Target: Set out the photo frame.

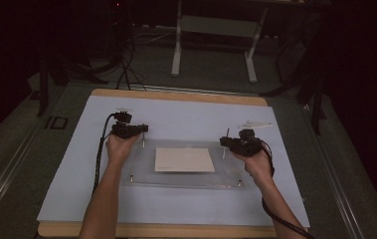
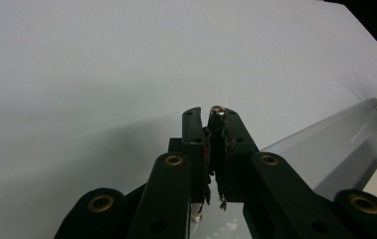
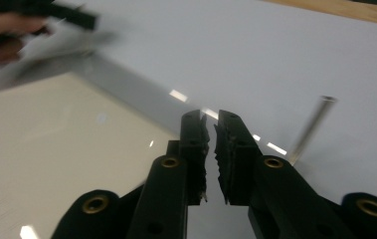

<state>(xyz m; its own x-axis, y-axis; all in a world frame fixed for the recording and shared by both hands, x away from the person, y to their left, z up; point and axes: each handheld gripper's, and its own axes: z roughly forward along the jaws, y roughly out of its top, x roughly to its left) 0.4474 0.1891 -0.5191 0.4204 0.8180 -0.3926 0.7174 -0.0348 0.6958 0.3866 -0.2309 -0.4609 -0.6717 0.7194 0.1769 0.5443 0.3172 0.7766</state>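
- The pale blue mat (image 1: 76, 164) covers most of the wooden table (image 1: 176, 94); it looks smooth, so a sideways tug on anything standing on it would likely make the whole assembly slide rather than give.
- The clear plate (image 1: 141, 177) lies in the middle of the mat, between the two hands, with a slim metal post at each far corner and short studs at the near corners; if one far corner is lifted or pushed while the other is pinned, the plate could tilt or pivot.
- The cream sheet (image 1: 183, 159) sits at the centre of the plate; whether it lies on top or beneath I cannot tell; if it is loose, a jolt to the plate may shift it off square.
- The left gripper (image 2: 211, 113) is clenched on the top of the far-left post (image 2: 218, 109), at the plate's far-left corner; the hold covers only the tip, so a twist or a pull off the post's axis could let it slip out or bend it.
- The right gripper (image 3: 210, 119) grasps nothing; its jaws stand almost together, with a thin gap; it hovers over the plate, and the far-right post (image 3: 313, 129) stands clear to one side; the blur in the right gripper view suggests haste, and a quick sideways approach could knock that post rather than straddle it; the jaws would need to spread first.
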